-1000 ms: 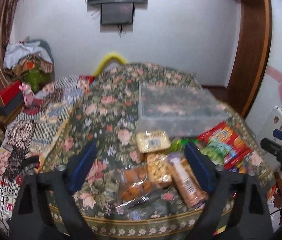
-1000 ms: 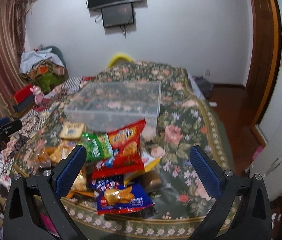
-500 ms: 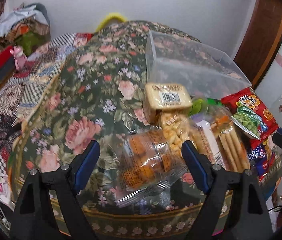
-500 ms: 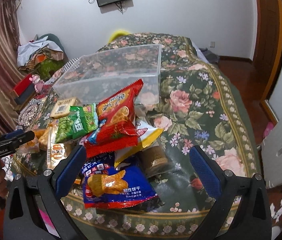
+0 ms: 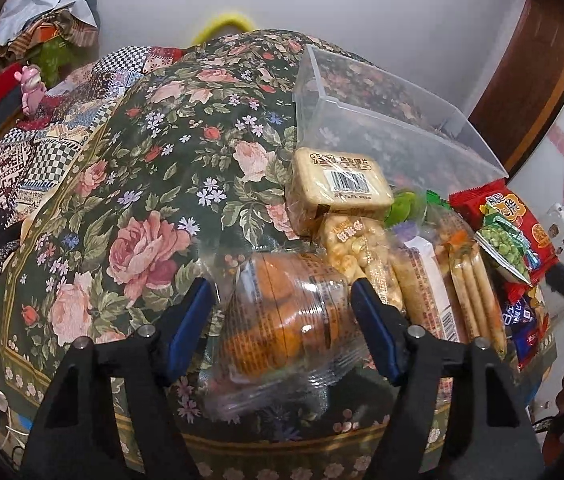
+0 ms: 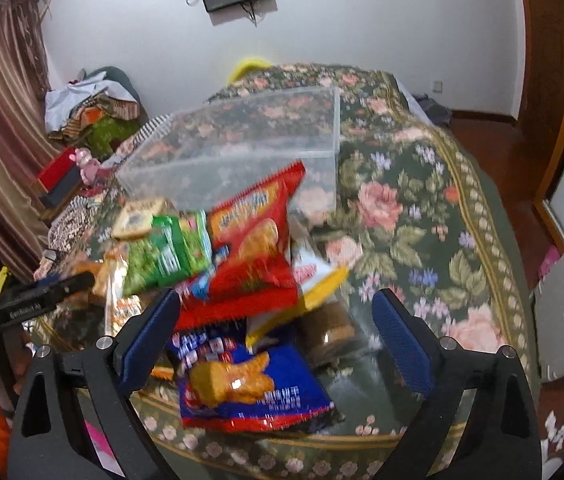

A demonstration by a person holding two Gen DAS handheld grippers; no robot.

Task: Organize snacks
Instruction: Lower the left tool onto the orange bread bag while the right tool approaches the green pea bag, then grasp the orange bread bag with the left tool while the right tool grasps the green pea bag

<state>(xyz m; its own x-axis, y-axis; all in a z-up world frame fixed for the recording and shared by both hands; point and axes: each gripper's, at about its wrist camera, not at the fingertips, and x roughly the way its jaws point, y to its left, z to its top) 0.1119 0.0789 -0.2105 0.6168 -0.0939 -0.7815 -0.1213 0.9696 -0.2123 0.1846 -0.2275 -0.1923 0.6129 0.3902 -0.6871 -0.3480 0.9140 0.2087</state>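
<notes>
A clear pack of orange biscuits [image 5: 282,320] lies at the near edge of the floral-cloth table [image 5: 153,208]. My left gripper [image 5: 279,286] straddles this pack and its jaws are closing, the blue pads right at the wrap's sides. My right gripper [image 6: 275,294] hangs wide over a blue snack bag [image 6: 249,384], its jaws closing slightly with the pads clear of it. Behind that bag are a red chip bag [image 6: 257,240] and a green pea bag [image 6: 165,248]. A clear plastic bin [image 6: 241,152] stands behind the heap; its corner [image 5: 382,120] also shows in the left wrist view.
Right of the biscuit pack lie a beige cracker pack [image 5: 338,180], puffed snacks [image 5: 354,248] and stick biscuits [image 5: 474,292]. A brown round pack [image 6: 330,320] sits by the blue bag. A patchwork-covered surface [image 5: 33,152] adjoins on the left, wooden floor [image 6: 502,152] on the right.
Both grippers dropped toward the snack heap. The left one came down around the orange biscuit pack and narrowed its jaws. The right one's jaws narrowed a little.
</notes>
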